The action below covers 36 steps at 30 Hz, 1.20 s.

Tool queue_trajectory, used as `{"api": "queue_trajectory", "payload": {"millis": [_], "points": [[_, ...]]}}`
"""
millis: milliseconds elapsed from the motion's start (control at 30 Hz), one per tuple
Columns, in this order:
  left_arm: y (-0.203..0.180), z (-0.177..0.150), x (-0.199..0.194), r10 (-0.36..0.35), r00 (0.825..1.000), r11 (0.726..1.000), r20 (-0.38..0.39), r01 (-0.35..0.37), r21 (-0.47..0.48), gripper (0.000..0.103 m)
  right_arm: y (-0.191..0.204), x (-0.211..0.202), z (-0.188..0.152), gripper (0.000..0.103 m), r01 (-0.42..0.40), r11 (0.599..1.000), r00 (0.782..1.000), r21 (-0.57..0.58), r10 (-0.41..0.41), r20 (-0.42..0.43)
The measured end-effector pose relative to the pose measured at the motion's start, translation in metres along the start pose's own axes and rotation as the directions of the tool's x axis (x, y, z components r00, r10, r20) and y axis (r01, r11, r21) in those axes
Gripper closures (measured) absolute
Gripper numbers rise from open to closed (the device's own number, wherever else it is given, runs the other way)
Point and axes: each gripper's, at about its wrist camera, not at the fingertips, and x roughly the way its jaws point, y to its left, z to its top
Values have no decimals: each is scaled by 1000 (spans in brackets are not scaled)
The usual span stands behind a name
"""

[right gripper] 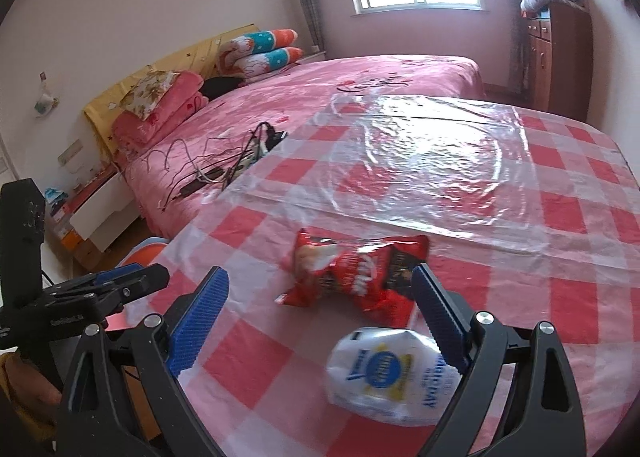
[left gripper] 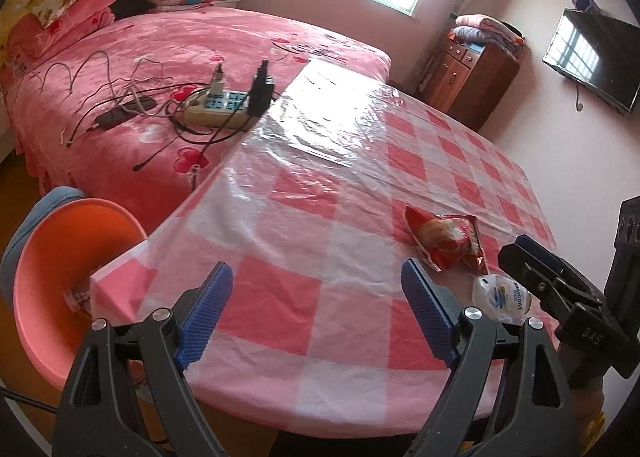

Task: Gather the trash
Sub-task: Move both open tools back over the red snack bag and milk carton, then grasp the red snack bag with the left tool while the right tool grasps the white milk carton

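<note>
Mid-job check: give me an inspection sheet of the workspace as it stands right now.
Surface: checked tablecloth under a clear plastic sheet.
Job's things: red snack bag and white wrapper lie on the table; orange bin at the table's left edge.
Clutter: nothing seen.
Grippers: left tool open, empty; right tool open around the white wrapper.
Cables: power strip with tangled leads on the bed.
Surroundings: window, wooden cabinet, wall TV.

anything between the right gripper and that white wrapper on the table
Nothing visible. The white wrapper lies on the checked tablecloth just ahead of the open right gripper; the red snack bag lies beyond it.
</note>
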Motion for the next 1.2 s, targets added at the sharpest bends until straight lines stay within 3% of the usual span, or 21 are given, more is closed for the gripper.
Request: {"api": "queue_trajectory", "payload": {"millis": [467, 800, 1200], "points": [[-44, 7, 9, -24, 1000, 998, -6, 25, 57, 16, -35, -8, -3, 12, 32, 999, 999, 14, -32, -3], [-68, 4, 19, -37, 998, 995, -41, 41, 92, 16, -72, -1, -9, 12, -31, 998, 994, 46, 35, -103], [-85, 2, 39, -71, 992, 993, -102, 81, 90, 16, -61, 11, -20, 12, -69, 997, 978, -45, 58, -198]]}}
